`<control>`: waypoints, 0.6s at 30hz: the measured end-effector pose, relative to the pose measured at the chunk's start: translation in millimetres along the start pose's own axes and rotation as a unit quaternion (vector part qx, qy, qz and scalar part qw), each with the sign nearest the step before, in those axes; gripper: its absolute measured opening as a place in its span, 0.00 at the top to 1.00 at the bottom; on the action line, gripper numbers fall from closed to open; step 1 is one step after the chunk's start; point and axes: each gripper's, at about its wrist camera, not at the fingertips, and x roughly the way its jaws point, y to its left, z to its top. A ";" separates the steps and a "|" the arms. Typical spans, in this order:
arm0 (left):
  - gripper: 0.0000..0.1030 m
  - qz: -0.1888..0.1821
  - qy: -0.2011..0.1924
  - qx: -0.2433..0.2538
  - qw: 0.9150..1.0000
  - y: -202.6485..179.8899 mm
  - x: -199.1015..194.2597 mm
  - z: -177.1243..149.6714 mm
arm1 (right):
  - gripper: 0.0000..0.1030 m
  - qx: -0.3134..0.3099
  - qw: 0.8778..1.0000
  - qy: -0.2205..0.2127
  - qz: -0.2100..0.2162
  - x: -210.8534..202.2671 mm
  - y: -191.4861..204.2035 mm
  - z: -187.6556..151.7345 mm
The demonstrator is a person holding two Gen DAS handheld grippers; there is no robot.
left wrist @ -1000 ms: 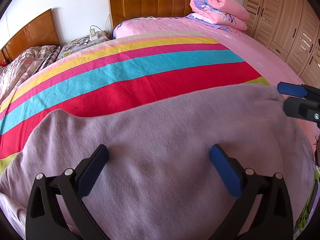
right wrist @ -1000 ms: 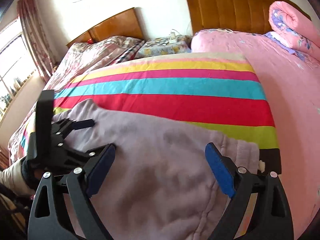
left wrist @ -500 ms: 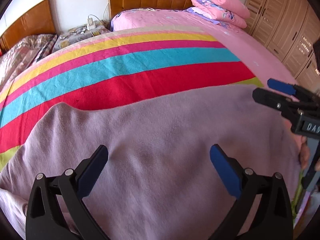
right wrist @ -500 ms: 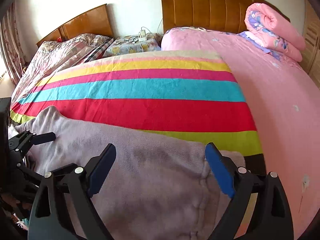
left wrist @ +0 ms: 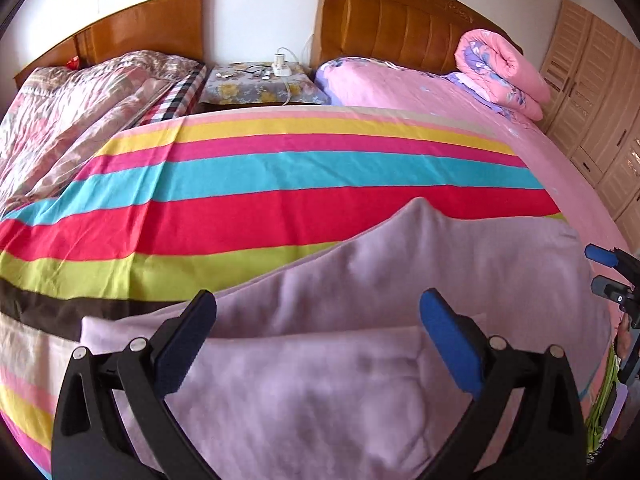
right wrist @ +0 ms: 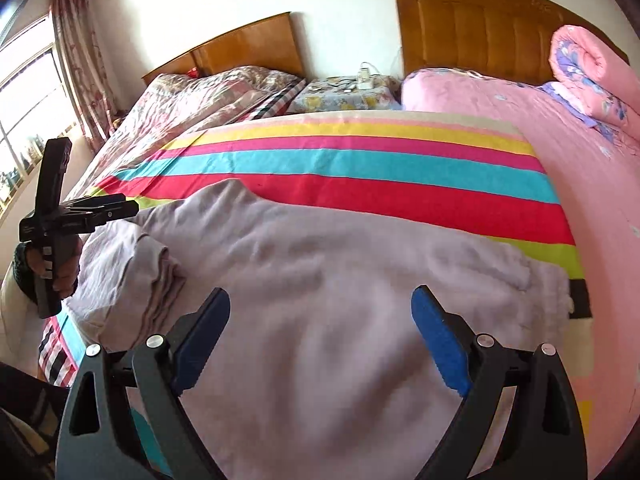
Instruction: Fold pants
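Lilac fleece pants lie spread across the striped sheet near the bed's foot edge, one end bunched in folds at the left in the right wrist view. Left gripper hovers over the pants, jaws spread wide, nothing pinched. Right gripper likewise wide apart above the fabric, empty. Rolled pink quilt sits by the headboard.

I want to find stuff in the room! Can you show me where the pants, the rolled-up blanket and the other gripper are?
pants [right wrist: 320, 280], right wrist view, middle of the lilac cloth.
blanket [left wrist: 504, 68], left wrist view, pink rolled side.
left gripper [right wrist: 102, 208], right wrist view, tips of its fingers.
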 end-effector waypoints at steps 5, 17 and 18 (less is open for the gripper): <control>0.02 0.040 0.009 -0.062 0.997 53.1 -5.3 -23.1 | 0.14 -0.082 0.994 0.012 0.065 58.4 85.4 37.7; 0.01 0.089 0.003 -0.054 0.995 67.9 21.2 -33.7 | 0.12 -0.170 0.975 0.096 0.103 165.8 173.2 47.8; 0.01 0.087 0.001 -0.057 0.995 69.3 20.8 -33.9 | 0.12 -0.162 0.977 0.090 0.107 165.8 170.7 49.7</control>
